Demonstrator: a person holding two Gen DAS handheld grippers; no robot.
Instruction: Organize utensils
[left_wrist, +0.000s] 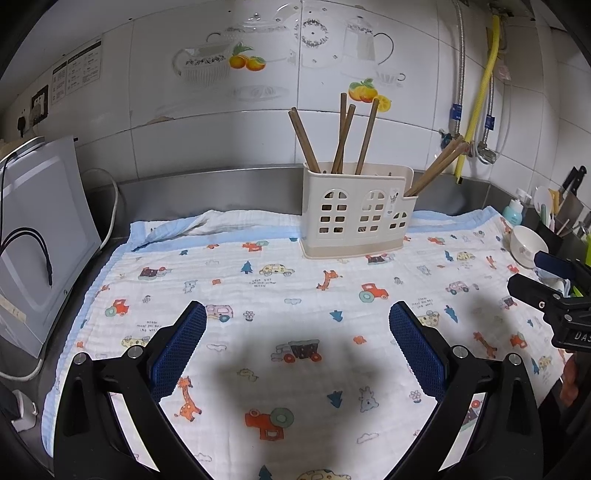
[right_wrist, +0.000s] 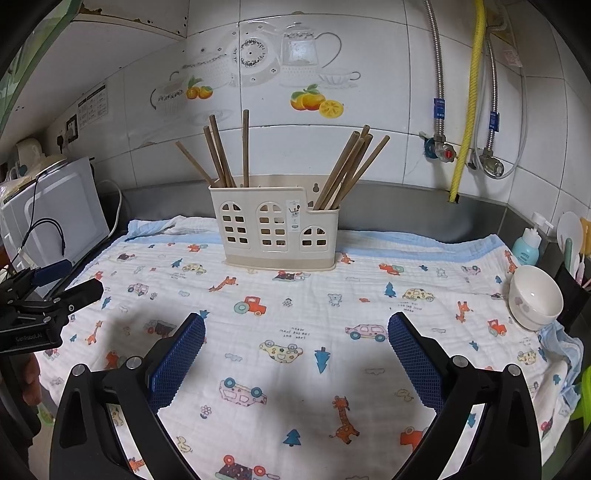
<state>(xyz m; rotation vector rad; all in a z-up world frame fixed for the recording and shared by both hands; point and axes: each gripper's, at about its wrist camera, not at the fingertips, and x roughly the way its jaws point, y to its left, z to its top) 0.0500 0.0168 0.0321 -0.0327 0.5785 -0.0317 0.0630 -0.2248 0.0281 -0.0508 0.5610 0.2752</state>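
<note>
A cream plastic utensil holder (right_wrist: 275, 229) with window-shaped cut-outs stands upright at the back of the cloth, close to the steel backsplash and roughly centred in the right wrist view. It carries brown wooden chopsticks in two groups: one group (right_wrist: 221, 151) rises from the taller left compartment, some near vertical and some leaning left, and a second group (right_wrist: 349, 170) leans to the right out of the lower right compartment. The holder rests on a white cloth (right_wrist: 303, 325) printed with cars, giraffes and trees and edged in pale blue, which covers the counter. The right gripper (right_wrist: 295, 328) hangs above the cloth in front of the holder, its blue-padded fingers (right_wrist: 177, 362) spread wide with nothing between them. The left gripper (left_wrist: 297, 321) is likewise held over the cloth, fingers wide apart and empty; the right wrist view shows it at the left edge. A white bowl (right_wrist: 535, 299) sits at the right edge of the cloth, with a blue pump bottle (right_wrist: 528, 247) behind it. A white appliance (left_wrist: 40, 229) with a black cable stands left of the cloth. The tiled wall (right_wrist: 369, 55) behind bears fruit and teapot decals, and a yellow hose (right_wrist: 469, 99) and metal hoses hang at the right.
</note>
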